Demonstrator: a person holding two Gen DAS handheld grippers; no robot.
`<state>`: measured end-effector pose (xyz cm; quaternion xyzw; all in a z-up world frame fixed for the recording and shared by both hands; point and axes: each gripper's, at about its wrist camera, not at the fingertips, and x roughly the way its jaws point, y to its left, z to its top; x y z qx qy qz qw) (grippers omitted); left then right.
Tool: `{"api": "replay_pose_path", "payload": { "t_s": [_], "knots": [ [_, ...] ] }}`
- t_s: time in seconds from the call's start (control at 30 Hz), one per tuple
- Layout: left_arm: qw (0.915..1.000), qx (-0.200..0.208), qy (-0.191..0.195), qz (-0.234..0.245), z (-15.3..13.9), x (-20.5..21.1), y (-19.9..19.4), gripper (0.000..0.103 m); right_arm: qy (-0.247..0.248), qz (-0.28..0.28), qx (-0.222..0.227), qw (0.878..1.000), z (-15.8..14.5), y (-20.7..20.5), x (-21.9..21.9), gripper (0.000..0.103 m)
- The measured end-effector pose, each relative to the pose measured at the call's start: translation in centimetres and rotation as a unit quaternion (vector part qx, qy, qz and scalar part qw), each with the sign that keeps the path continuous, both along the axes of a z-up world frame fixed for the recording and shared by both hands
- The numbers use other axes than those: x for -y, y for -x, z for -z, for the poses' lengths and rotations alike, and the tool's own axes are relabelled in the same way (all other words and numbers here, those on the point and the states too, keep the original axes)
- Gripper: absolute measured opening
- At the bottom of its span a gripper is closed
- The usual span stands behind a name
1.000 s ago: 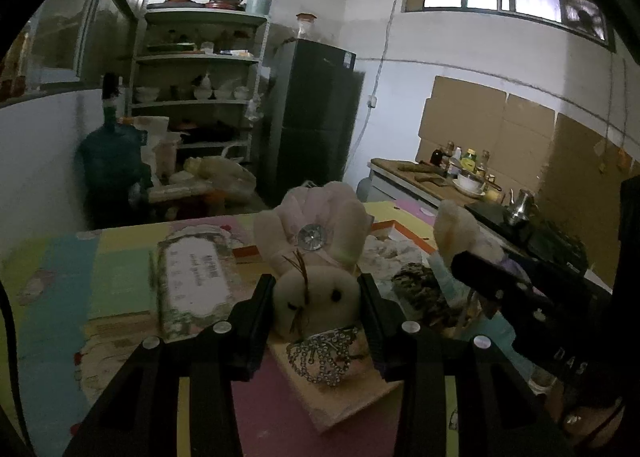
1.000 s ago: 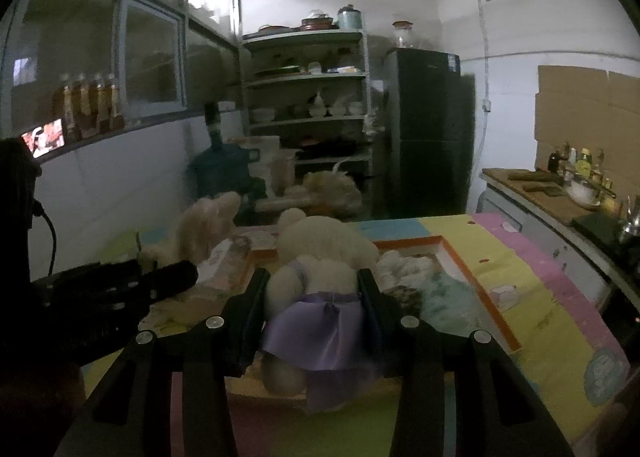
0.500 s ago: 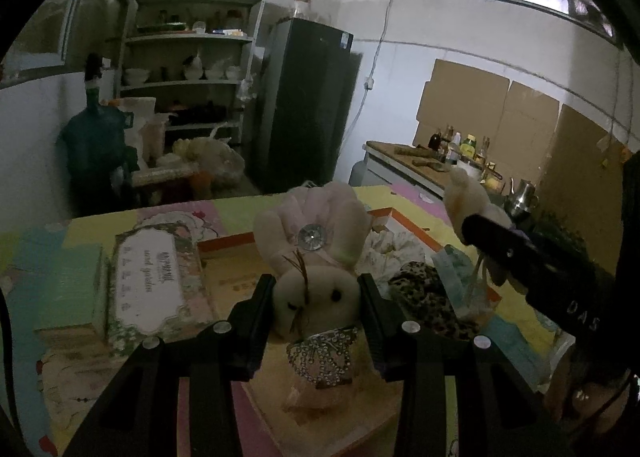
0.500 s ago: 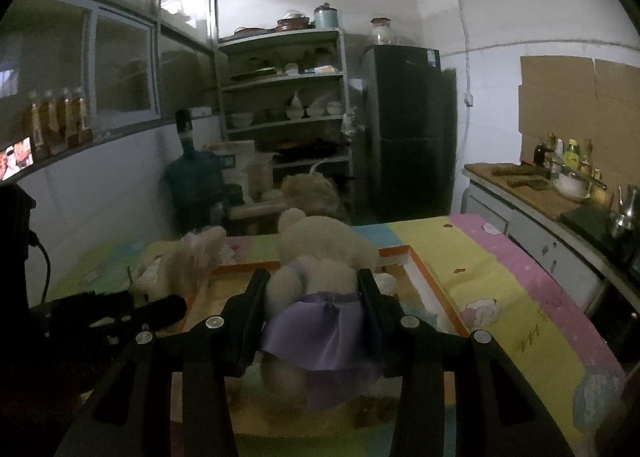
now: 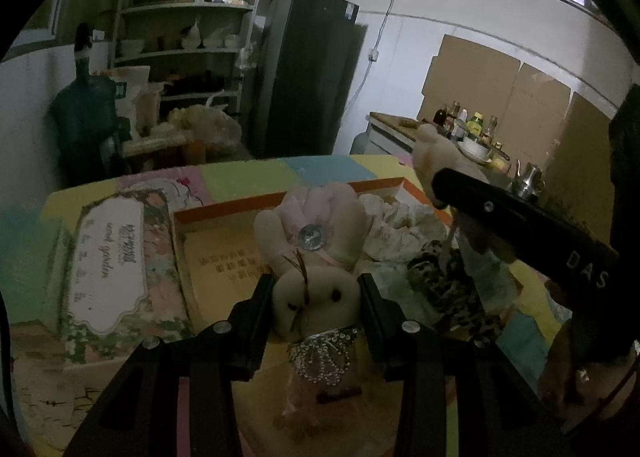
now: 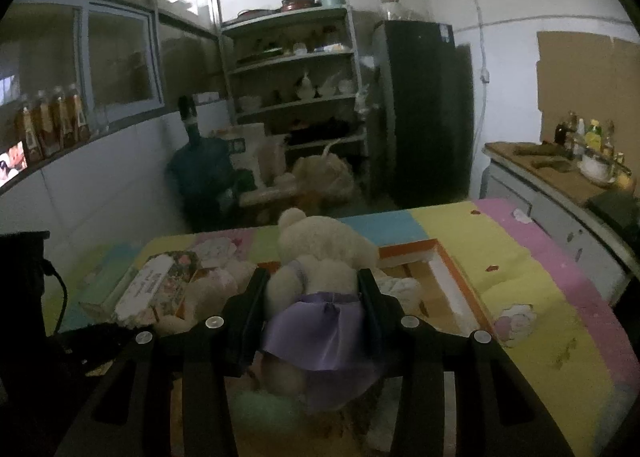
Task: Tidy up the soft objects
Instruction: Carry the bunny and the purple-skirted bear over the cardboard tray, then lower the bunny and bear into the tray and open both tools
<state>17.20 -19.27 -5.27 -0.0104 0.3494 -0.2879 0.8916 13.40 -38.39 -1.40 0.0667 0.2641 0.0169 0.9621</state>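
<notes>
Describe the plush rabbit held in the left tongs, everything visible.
The plush rabbit is cream with pale pink ears folded forward and pinned by a round silver button. It has dark bead eyes, brown thread whiskers and a silvery lace collar. Soft, fuzzy fabric. The left tongs clamp its head from both sides, above the orange-rimmed box.

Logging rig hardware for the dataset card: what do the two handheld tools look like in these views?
Both are matte black. The left tool and right tool each have two flat slab-like fingers on angular black linkage arms, with round silver screw heads at the joints. From the left wrist view, the right tool's long black body carries pale "DAS" lettering. A thin black cable runs beside the left tool's body. No sleeves are visible.
</notes>
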Motion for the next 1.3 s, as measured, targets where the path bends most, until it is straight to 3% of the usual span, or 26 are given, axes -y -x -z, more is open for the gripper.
{"api": "replay_pose_path", "payload": {
  "t_s": [0.27, 0.73, 0.9, 1.13, 1.3],
  "knots": [
    [0.9996, -0.027, -0.002, 0.003, 1.5, 0.6, -1.1, 0.042, -0.003, -0.014, -0.034, 0.999, 1.4, -2.6, -0.1, 0.046],
    [0.9996, -0.026, -0.002, 0.012, 2.2, 1.0, -0.9, 0.045, -0.024, -0.029, -0.084, 0.996, 4.1, -4.9, 0.1, 0.049],
    [0.9997, -0.024, -0.007, 0.007, 2.1, 1.0, -0.7, 0.051, -0.035, -0.034, -0.082, 0.995, 4.3, -4.9, 0.3, 0.053],
    [0.9998, -0.014, -0.011, 0.006, 1.8, 1.1, -0.1, 0.072, -0.048, -0.034, -0.073, 0.996, 4.0, -4.2, 0.6, 0.061],
    [0.9998, -0.001, -0.019, 0.0, 1.2, 1.0, 0.5, 0.073, -0.059, -0.033, -0.068, 0.995, 3.5, -3.6, 0.8, 0.062]
  ]
}}
